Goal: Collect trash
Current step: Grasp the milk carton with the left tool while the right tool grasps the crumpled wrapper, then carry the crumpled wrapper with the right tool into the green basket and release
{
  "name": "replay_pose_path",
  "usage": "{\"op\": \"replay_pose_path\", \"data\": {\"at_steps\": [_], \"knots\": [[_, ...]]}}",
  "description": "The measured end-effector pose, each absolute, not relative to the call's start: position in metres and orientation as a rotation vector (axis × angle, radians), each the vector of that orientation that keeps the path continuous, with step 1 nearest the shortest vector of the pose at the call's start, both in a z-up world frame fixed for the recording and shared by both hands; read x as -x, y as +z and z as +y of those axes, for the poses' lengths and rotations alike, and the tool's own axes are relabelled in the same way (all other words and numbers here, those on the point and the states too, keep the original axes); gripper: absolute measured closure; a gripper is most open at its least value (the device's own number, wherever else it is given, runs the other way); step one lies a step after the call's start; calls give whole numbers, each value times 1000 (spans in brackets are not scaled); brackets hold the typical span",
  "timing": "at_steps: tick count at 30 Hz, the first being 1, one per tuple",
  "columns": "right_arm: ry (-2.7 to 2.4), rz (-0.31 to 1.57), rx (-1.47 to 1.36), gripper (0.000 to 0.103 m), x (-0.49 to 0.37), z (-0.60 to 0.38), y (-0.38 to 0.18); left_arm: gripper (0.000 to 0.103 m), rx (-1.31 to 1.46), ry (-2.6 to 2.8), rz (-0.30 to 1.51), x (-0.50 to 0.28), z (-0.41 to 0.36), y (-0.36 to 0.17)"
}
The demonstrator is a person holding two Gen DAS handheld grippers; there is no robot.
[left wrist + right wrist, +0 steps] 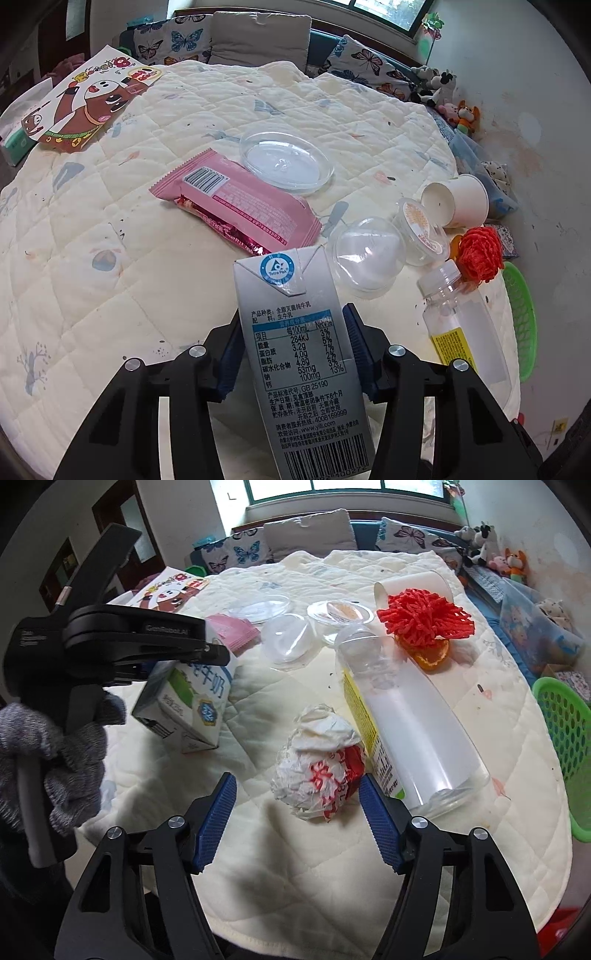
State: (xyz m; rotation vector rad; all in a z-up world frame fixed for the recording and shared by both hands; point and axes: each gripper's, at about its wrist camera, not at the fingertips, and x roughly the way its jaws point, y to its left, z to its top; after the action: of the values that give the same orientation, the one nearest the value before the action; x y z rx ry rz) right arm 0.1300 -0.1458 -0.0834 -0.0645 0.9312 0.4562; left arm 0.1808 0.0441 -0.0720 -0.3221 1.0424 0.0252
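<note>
Mid-collection: left gripper (pixel 291 347) clamped on milk carton (pixel 299 354), tilted, one corner on quilt (pixel 92 221). Right gripper (pixel 297 794) partly spread around crumpled paper wad (pixel 317 764) — pads not yet pressing. Next, likely: squeeze wad, carry both to green basket (pixel 565 731) at right edge. Cluttered bed, pillows, window behind — plastic bottle (pixel 402 716) just beside wad.

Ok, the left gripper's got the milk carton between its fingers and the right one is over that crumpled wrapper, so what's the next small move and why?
Probably ease the right gripper down and close it on the crumpled wrapper. Its jaws stand open on either side of the wrapper without pressing it. The left gripper already clamps the milk carton, and the green basket waits at the right.
</note>
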Motion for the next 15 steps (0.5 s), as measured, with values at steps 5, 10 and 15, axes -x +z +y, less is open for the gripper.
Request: {"op": "replay_pose_path", "data": {"at_steps": [5, 10, 15], "knots": [[408, 927, 73, 49, -135, -145, -90, 53, 324, 19, 1058, -180, 44, -78], [405, 917, 46, 54, -137, -149, -89, 53, 323, 15, 1053, -181, 45, -79], [441, 899, 37, 55, -129, -151, -80, 63, 303, -1, 1042, -179, 42, -75]]}}
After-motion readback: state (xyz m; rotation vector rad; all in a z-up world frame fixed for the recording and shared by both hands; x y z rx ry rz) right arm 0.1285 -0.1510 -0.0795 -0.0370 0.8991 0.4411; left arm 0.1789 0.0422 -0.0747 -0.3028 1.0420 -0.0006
